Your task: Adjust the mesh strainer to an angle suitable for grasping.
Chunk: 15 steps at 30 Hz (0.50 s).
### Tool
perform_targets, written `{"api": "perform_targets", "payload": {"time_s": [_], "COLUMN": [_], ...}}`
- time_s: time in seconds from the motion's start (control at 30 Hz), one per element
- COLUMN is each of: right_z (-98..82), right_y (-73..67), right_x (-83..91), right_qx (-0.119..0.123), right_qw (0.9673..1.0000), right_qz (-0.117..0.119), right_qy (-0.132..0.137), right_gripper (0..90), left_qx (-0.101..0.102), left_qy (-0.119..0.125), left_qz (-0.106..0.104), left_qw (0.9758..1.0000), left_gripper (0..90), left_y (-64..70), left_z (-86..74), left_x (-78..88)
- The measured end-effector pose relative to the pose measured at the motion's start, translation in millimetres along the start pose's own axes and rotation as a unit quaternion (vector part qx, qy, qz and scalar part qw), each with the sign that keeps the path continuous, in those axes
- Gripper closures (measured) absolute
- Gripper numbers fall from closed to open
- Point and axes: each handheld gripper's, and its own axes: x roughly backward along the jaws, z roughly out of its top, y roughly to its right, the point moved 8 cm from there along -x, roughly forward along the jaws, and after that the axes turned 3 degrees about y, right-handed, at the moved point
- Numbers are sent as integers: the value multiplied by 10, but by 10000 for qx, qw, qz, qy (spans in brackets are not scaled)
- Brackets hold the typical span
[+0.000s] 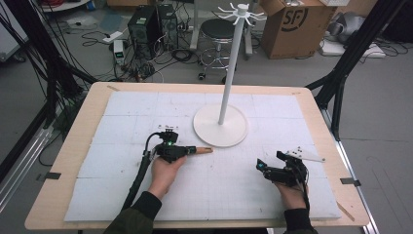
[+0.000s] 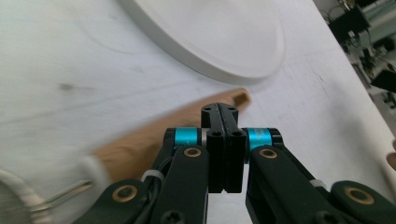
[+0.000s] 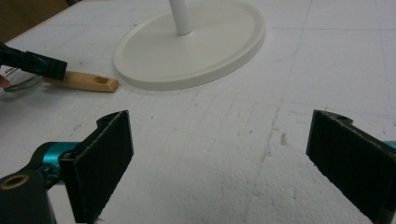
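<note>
A utensil with a wooden handle point(image 1: 203, 150) lies on the white mat just in front of the white stand's round base point(image 1: 220, 125). My left gripper point(image 1: 187, 151) hovers over the handle's near part, jaws pressed flat together with nothing between them. In the left gripper view the shut gripper point(image 2: 219, 109) stands over the blurred handle point(image 2: 154, 135), and metal wire shows at the lower left. My right gripper point(image 1: 259, 165) rests at the mat's right, open and empty. In the right gripper view my right gripper point(image 3: 219, 154) has its jaws wide apart, and beyond them lie the handle point(image 3: 88, 81) and the left gripper point(image 3: 35, 63).
The stand's tall white pole point(image 1: 229, 73) rises from the base and carries a ring of hooks point(image 1: 241, 12) at the top. The foam mat point(image 1: 122, 195) covers most of the wooden table point(image 1: 78, 146). On the floor beyond are a stool, computer boxes and a cardboard box.
</note>
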Motion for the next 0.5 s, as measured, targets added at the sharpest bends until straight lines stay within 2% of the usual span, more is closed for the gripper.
{"api": "perform_targets", "payload": {"time_s": [0.17, 0.3, 0.43, 0.5], "right_z": [-2, -4, -5, -7], "right_y": [5, 1, -1, -2], "right_x": [-3, -5, -13, -15], "right_qx": [6, -11, 21, 31], "right_qw": [10000, 10000, 10000, 10000], "right_qz": [-42, -40, -41, -47], "right_qy": [-10, -18, -17, -27], "right_gripper": [64, 64, 64, 64], "left_qx": [55, 73, 247, 209], "left_qy": [103, 74, 37, -19], "left_qz": [258, 451, 473, 516], "left_qw": [9996, 9989, 9986, 9984], "left_gripper": [900, 900, 900, 900], "left_y": [-200, -349, -458, -470], "left_z": [79, 93, 98, 75], "left_x": [132, 196, 182, 151]}}
